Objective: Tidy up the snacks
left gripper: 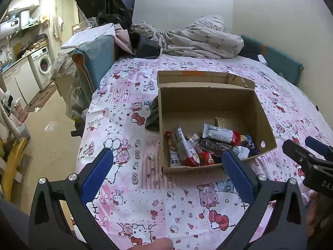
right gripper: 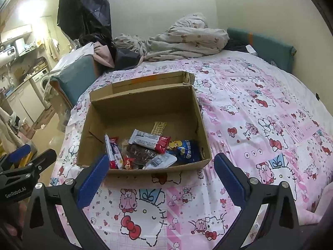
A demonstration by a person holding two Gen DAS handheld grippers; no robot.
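An open cardboard box (left gripper: 208, 100) (right gripper: 143, 104) sits on the pink cartoon-print bedsheet (left gripper: 135, 198) (right gripper: 260, 114). Several wrapped snacks lie in its near half: a white and red bar (left gripper: 220, 134) (right gripper: 148, 140), a dark brown packet (left gripper: 216, 145) (right gripper: 141, 152), a blue packet (right gripper: 187, 150) and a small red one (left gripper: 207, 158) (right gripper: 128, 162). My left gripper (left gripper: 167, 160) is open and empty, hovering in front of the box's near wall. My right gripper (right gripper: 161, 165) is open too, empty, just before the same wall. Each gripper shows at the edge of the other's view.
A crumpled pale blanket (left gripper: 199, 39) (right gripper: 183, 39) and dark clothes (left gripper: 112, 2) lie at the bed's far end. A dark cloth (left gripper: 153, 115) lies against the box's left side. Teal bed rails (left gripper: 93, 60) (right gripper: 268, 45) border the mattress. Beyond the left edge is a kitchen floor (left gripper: 47, 125) with a washing machine (left gripper: 42, 62).
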